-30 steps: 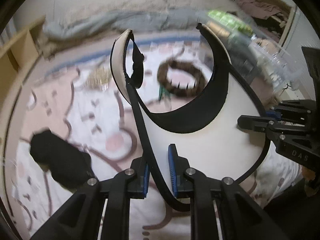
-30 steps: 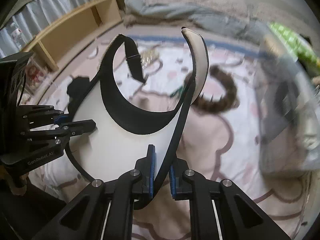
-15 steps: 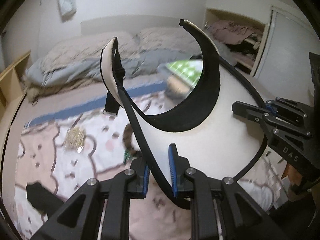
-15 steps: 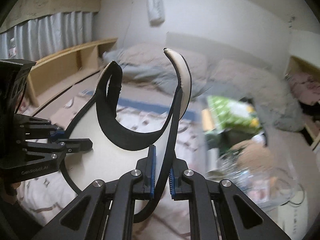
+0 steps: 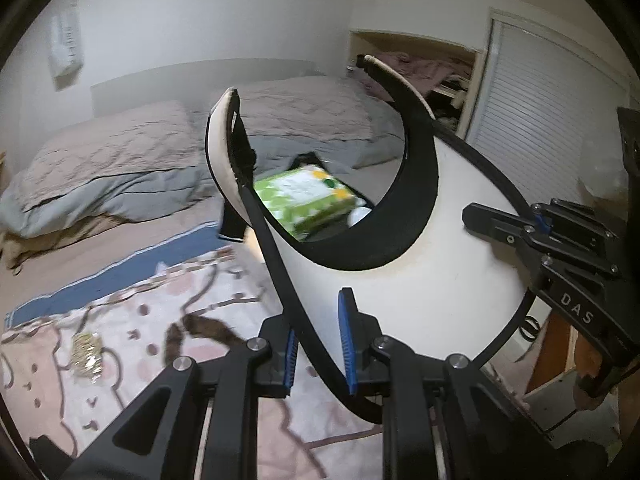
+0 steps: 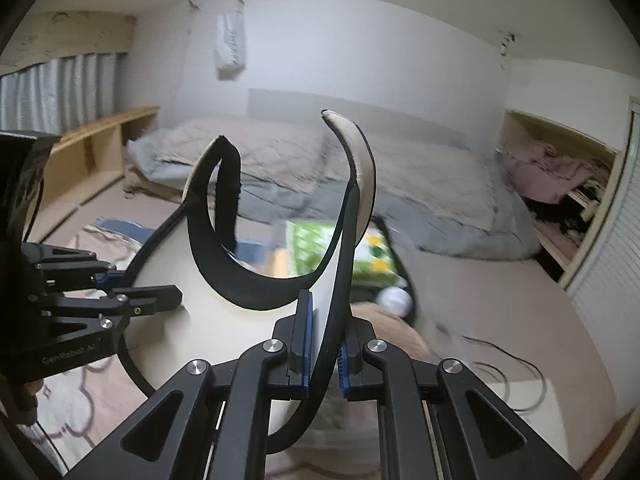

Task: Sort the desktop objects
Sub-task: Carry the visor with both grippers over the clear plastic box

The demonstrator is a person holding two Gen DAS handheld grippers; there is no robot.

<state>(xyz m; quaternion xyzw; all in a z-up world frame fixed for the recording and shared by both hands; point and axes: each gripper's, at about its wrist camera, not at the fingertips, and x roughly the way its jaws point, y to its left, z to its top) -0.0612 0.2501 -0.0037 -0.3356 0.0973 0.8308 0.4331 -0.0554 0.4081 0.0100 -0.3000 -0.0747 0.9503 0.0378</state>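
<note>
The white sun visor (image 5: 452, 280) (black-edged) is being held in the air by both grippers. The left gripper (image 5: 318, 344) is being kept clenched on its brim at 6 o'clock, the right gripper (image 6: 323, 344) likewise. A green box (image 5: 308, 196) is being seen beyond, at 12 o'clock.

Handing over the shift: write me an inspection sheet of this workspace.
Surface: patterned pink blanket spread on the floor.
Job's things: white sun visor with black trim, held up off the blanket by its brim.
Clutter: green box, white ball, brown hair tie, gold bundle.
Grippers: left gripper and right gripper both shut on the sun visor.
Cables: black cable on the floor.
Surroundings: bed, wooden shelf, curtain, louvred door.
</note>
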